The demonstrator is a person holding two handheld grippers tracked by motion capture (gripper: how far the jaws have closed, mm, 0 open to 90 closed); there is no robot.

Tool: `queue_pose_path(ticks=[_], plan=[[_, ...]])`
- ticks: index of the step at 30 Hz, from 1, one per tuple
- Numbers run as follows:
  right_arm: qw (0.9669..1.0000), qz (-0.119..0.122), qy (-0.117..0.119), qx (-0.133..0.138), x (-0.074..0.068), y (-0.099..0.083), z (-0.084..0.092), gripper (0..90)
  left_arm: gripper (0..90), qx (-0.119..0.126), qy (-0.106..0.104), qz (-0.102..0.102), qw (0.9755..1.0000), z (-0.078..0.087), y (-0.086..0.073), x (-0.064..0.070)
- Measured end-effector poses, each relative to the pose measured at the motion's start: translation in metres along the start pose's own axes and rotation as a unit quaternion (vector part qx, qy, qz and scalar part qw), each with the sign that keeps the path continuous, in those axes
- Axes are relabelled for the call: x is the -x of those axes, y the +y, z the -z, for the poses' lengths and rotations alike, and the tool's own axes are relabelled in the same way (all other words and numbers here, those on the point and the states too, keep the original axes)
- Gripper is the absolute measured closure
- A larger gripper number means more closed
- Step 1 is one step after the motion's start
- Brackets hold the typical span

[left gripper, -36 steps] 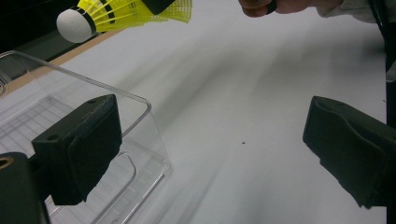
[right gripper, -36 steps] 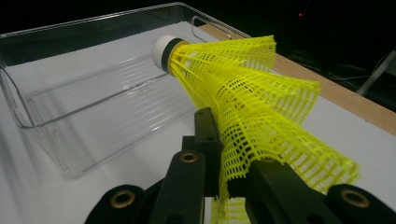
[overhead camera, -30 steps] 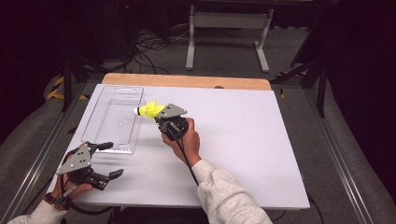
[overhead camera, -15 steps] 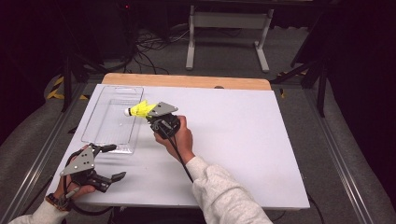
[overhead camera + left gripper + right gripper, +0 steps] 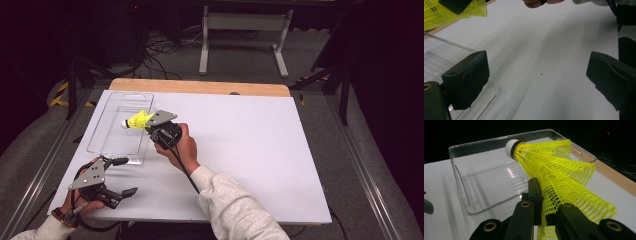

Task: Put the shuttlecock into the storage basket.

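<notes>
A yellow mesh shuttlecock [image 5: 137,120] with a white cork tip hangs over the clear plastic tray [image 5: 107,145], tip pointing left. My right gripper [image 5: 148,125] is shut on its skirt; in the right gripper view the black jaws pinch the yellow shuttlecock [image 5: 554,175] above the tray [image 5: 461,182]. My left gripper [image 5: 119,176] rests at the table's front left, open, nothing between its fingers [image 5: 466,80]. In the left gripper view the tray corner [image 5: 439,57] lies by the left jaw and the shuttlecock skirt [image 5: 444,12] shows at top left.
The white table top [image 5: 250,145] stretches wide to the right of the tray, with a wooden strip [image 5: 200,86] along its far edge. A metal stand [image 5: 242,30] and cables sit on the floor beyond. Rails run beside the table.
My right gripper has carried the shuttlecock leftward, from beside the tray's right rim to over the tray. The left gripper has stayed put.
</notes>
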State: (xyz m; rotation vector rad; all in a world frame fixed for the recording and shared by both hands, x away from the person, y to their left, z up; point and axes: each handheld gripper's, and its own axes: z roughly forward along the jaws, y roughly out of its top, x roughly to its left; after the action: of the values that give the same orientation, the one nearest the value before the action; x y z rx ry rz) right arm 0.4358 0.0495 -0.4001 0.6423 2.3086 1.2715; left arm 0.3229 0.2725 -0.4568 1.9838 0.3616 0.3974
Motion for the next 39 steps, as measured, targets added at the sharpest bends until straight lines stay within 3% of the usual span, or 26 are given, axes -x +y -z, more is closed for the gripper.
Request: queue_pose_path(ticks=[20, 39], plan=[[0.9981, 0.041, 0.039, -0.022, -0.023, 0.019, -0.022, 87.6, 5.5, -0.005, -0.008, -0.007, 0.9999, -0.002, -0.001, 0.001], [0.9951, 0.05, 0.072, -0.045, -0.034, 0.028, -0.045, 87.8, 5.8, -0.007, -0.016, -0.006, 0.9998, -0.002, -0.003, 0.004]])
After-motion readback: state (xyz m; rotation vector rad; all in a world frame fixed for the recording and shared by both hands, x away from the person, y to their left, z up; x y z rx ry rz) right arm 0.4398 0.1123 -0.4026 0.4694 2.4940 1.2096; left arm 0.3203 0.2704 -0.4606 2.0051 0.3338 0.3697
